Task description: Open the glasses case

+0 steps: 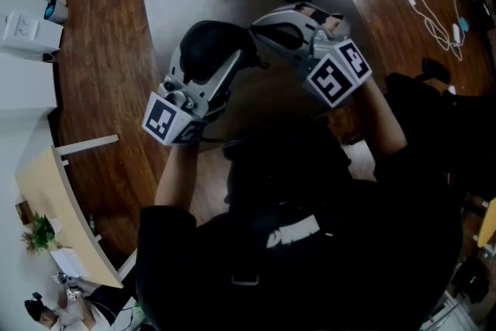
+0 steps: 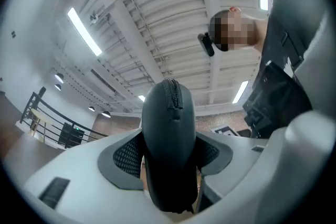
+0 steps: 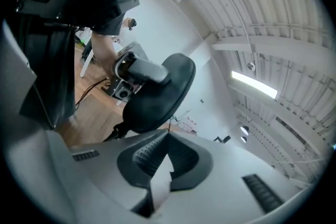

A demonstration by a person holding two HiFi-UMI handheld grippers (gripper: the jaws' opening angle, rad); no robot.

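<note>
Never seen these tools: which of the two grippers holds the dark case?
The left gripper: its jaws clamp the dark grey oval zipped glasses case. The right gripper is shut, the case's body beyond its tips.

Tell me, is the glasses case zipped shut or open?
Shut: in the left gripper view the zipper lies closed over the end of the glasses case, which the left tongs hold.

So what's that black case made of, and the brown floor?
The glasses case looks like a stiff moulded shell with a matte black skin, maybe rubbery or fabric-covered. It has a smooth, rounded form with no shine, and a zipper runs along its edge. The floor looks like wood or wood-look planks, with brown grain streaks and a faint sheen.
</note>
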